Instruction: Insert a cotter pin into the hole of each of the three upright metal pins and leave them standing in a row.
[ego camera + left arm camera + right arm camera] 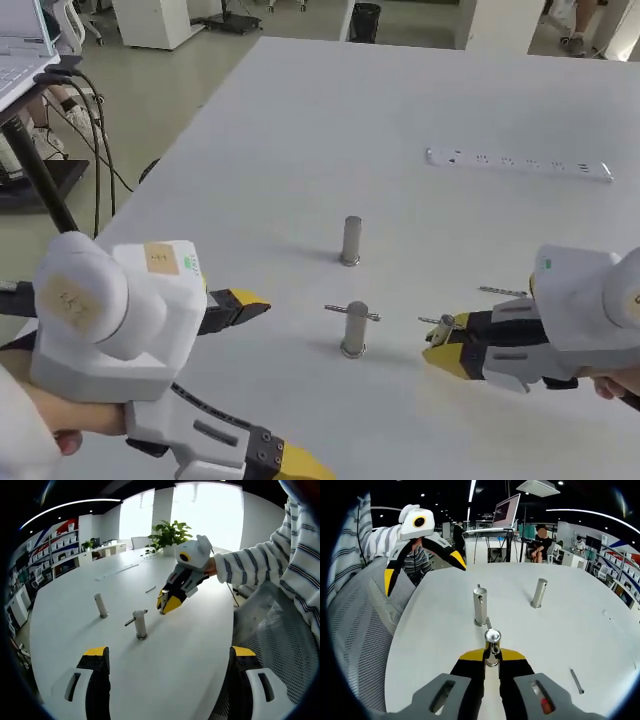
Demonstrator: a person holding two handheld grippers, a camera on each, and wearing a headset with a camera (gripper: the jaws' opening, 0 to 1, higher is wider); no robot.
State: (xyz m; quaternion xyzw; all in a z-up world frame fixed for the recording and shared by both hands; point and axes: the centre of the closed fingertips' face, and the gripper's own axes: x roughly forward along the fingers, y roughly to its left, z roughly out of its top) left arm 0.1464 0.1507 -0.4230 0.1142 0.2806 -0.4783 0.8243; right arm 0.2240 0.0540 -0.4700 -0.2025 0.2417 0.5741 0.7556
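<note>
Three grey metal pins are on the white table (300, 130). The far pin (351, 241) (538, 593) stands upright with a bare top. The middle pin (354, 330) (140, 625) stands upright with a cotter pin (352, 312) through its top. My right gripper (447, 345) (492, 655) is shut on the third pin (443, 330) (492, 647), upright at the table; a thin rod (488, 622) sticks out of its top toward the middle pin. A loose cotter pin (500, 292) (576, 681) lies beside it. My left gripper (272, 382) (168, 652) is open, left of the middle pin, holding nothing.
A white power strip (520, 163) lies at the back right of the table. The table's left edge drops to a floor with cables and a stand (40, 170). A mesh chair (270, 625) is beside the person's striped sleeve (265, 565).
</note>
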